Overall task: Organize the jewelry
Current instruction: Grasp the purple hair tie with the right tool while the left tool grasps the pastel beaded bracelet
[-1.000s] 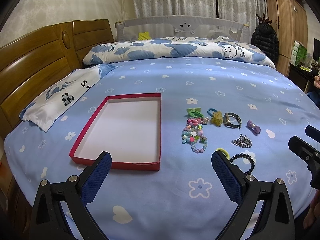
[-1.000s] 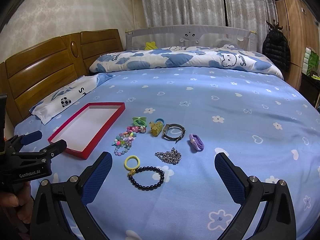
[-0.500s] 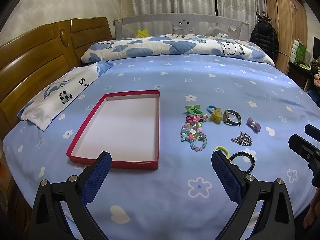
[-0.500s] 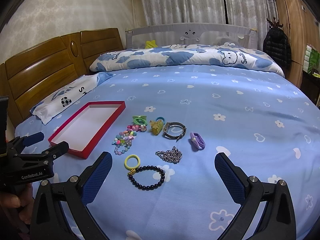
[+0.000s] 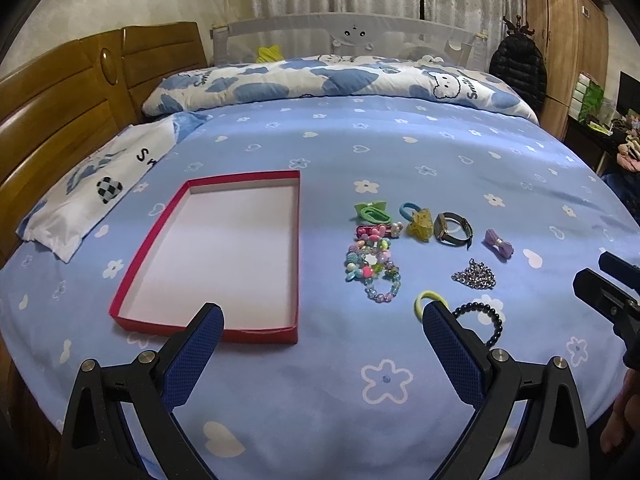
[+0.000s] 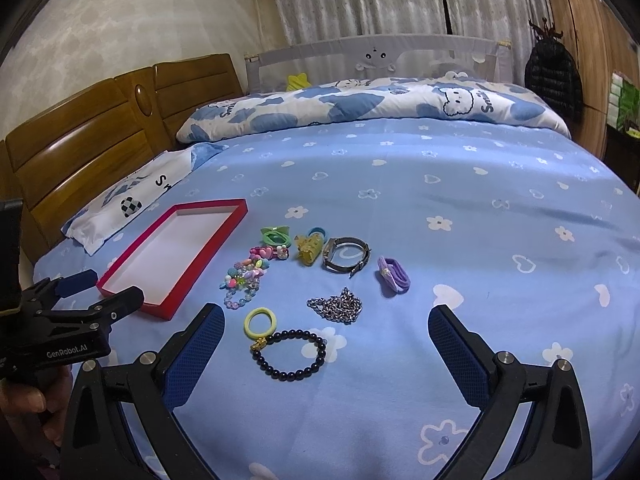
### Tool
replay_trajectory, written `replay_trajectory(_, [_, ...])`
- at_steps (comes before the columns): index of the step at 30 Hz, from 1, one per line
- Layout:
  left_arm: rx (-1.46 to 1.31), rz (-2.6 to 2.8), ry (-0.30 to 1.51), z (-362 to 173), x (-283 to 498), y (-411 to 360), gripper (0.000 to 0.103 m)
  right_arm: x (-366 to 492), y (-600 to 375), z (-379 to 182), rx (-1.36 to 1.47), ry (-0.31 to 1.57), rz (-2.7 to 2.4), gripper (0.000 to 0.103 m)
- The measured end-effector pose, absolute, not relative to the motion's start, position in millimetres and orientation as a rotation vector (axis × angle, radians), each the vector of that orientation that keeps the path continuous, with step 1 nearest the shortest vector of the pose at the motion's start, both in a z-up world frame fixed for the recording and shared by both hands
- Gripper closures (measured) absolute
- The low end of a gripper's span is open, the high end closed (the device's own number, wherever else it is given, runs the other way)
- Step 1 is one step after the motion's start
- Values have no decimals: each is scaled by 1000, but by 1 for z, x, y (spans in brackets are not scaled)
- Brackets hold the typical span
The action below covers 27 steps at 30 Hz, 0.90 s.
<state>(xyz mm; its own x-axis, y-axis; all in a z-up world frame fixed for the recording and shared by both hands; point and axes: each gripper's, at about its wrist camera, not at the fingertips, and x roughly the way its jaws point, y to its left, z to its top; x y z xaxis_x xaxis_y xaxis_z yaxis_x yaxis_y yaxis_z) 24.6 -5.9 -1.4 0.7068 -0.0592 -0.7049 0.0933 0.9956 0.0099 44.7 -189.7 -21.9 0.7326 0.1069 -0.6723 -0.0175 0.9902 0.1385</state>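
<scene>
An empty red tray (image 5: 296,240) with a white floor lies on the blue bedspread (image 5: 400,152), left of a cluster of jewelry. The cluster holds a colourful bead bracelet (image 5: 370,270), a green hair tie (image 5: 372,212), a yellow claw clip (image 5: 419,226), a watch (image 5: 452,229), a purple bow (image 5: 499,244), a silver chain (image 6: 336,306), a yellow ring tie (image 6: 261,323) and a black bead bracelet (image 6: 292,354). My left gripper (image 5: 320,350) hovers open over the tray's near right corner. My right gripper (image 6: 326,354) is open, with the black bracelet just ahead between its fingers.
A wooden headboard (image 5: 60,112) and a white pillow (image 5: 100,188) line the left side. A rolled cloud-print duvet (image 5: 340,80) lies at the far end before a grey bed rail. A wardrobe (image 5: 568,40) and a black jacket (image 5: 518,72) stand at the right.
Both cameras have drawn slightly closer to the bed and the items. Nothing on the bed has moved and both grippers stay open.
</scene>
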Motion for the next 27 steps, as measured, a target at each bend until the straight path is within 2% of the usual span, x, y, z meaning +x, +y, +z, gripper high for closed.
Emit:
replay_trajectory(10, [57, -133, 817, -2, 65, -9, 9, 68, -215, -29, 193, 783, 65, 2])
replay_trajectory(15, [63, -171, 851, -8, 92, -12, 16, 94, -231, -41, 223, 834, 58, 15])
replay_trajectory(17, [56, -187, 869, -11, 103, -14, 22, 104, -235, -46, 229, 858, 59, 28])
replay_trajectory(20, [53, -213, 900, -17, 123, -15, 28, 121, -239, -55, 238, 893, 71, 42])
replay_trajectory(27, [114, -249, 953, -35, 162, -36, 41, 148, -237, -74, 219, 945, 109, 49])
